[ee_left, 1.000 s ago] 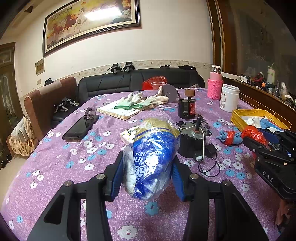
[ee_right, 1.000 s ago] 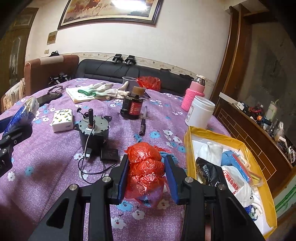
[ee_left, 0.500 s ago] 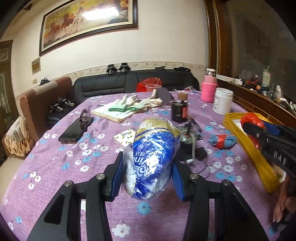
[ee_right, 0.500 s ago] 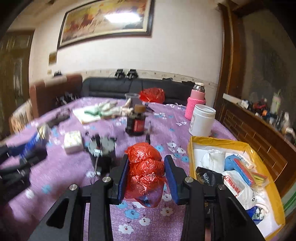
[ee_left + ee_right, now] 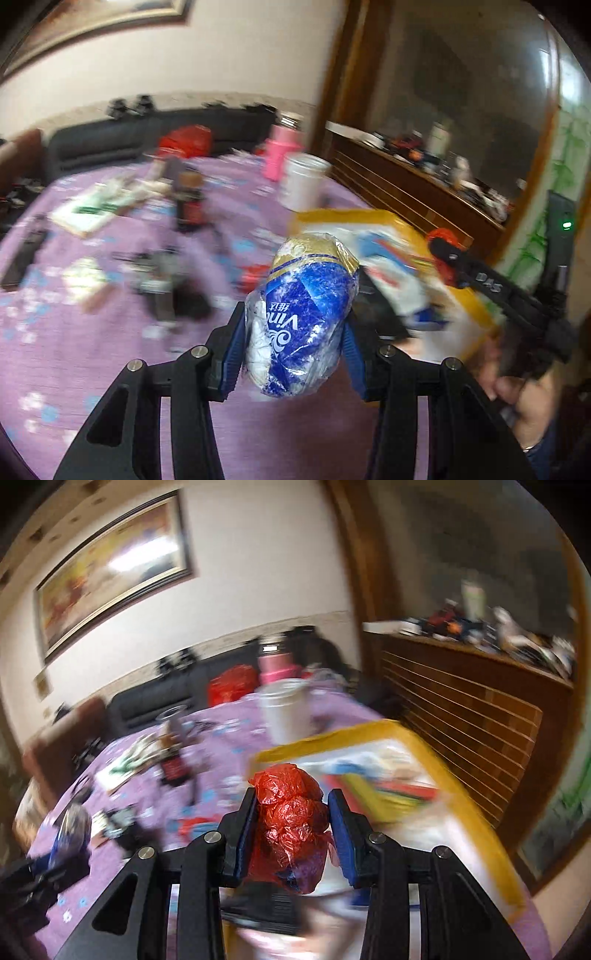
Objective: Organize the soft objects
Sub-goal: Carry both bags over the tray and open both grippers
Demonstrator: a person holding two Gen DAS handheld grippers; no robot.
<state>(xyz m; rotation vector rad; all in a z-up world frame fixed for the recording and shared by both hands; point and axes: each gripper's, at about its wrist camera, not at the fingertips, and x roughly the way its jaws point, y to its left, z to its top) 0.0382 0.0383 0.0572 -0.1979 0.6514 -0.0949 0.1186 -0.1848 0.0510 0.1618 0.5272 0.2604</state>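
Both tongs loaded. Left tongs (image 5: 293, 343) partly closed, pads pressing a blue-and-white plastic packet (image 5: 301, 321), its long axis running forward along the fingers. Right tongs (image 5: 291, 830) likewise clamped on a crumpled red plastic bag (image 5: 290, 812).

Key relation: yellow tray (image 5: 436, 760) sits at the right edge of the purple worktop (image 5: 74, 350). From the right tongs it lies directly ahead and below, the red bag overlapping its near rim. From the left tongs it lies ahead and to the right, beyond the packet. Judgement: right hand is nearer and should drop first. Background blurred.
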